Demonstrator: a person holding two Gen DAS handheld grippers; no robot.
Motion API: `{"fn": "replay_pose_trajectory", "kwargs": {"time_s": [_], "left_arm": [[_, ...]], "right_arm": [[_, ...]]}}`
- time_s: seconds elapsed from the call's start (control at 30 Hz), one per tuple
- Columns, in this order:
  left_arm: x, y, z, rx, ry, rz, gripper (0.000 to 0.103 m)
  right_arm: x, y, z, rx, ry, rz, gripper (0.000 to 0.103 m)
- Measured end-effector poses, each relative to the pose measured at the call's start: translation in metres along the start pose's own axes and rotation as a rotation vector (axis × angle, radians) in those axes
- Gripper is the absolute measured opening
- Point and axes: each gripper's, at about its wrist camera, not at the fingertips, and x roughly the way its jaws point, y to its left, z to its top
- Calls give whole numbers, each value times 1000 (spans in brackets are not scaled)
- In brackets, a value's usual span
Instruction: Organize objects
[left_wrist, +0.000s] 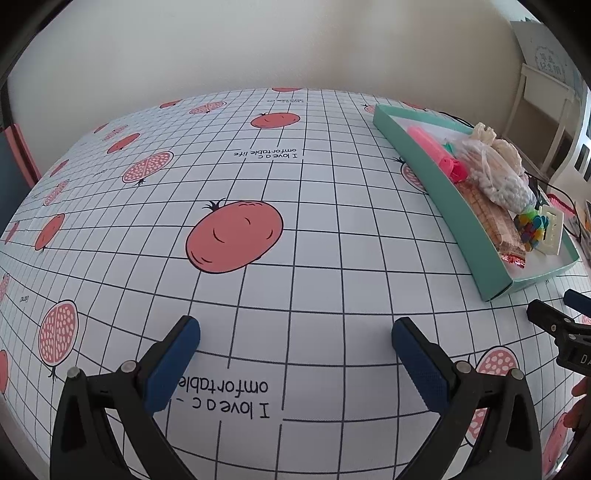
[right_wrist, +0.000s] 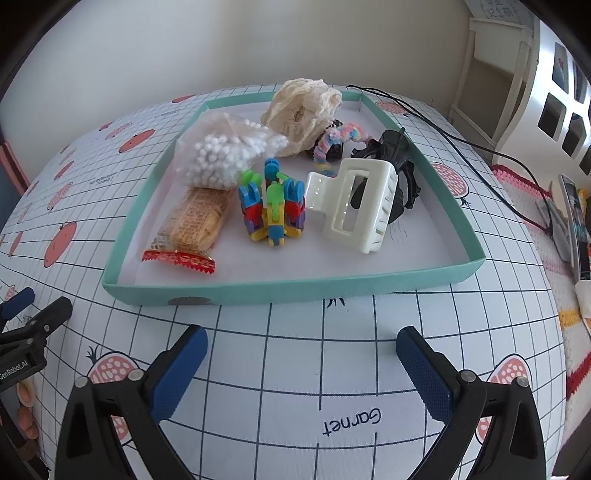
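Observation:
A shallow teal tray (right_wrist: 295, 290) sits on the checked tablecloth, just beyond my right gripper (right_wrist: 301, 341), which is open and empty. In the tray lie a bag of white beads (right_wrist: 218, 155), a wrapped biscuit pack (right_wrist: 192, 225), a colourful block toy (right_wrist: 271, 203), a white hair claw (right_wrist: 364, 206), a black hair claw (right_wrist: 397, 155), a cream lace scrunchie (right_wrist: 303, 107) and a pastel fuzzy hair tie (right_wrist: 338, 138). The same tray (left_wrist: 443, 184) lies at the right of the left wrist view. My left gripper (left_wrist: 295, 330) hangs open over bare cloth, well left of the tray.
A black cable (right_wrist: 461, 140) runs across the table right of the tray. A phone (right_wrist: 576, 225) and a crocheted mat (right_wrist: 524, 184) lie at the right edge. White furniture (right_wrist: 546, 92) stands behind. The other gripper's tip (right_wrist: 40, 317) shows at the left.

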Motion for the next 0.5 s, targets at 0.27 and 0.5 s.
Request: {"fn": "replay_pose_trajectory", "kwargs": {"time_s": [0.27, 0.5], "left_arm": [[0, 0, 0, -3, -2, 1, 103], [0, -1, 0, -3, -1, 2, 103]], "right_arm": [[0, 0, -1, 0, -6, 0, 103], [-1, 0, -1, 0, -7, 0, 103]]}}
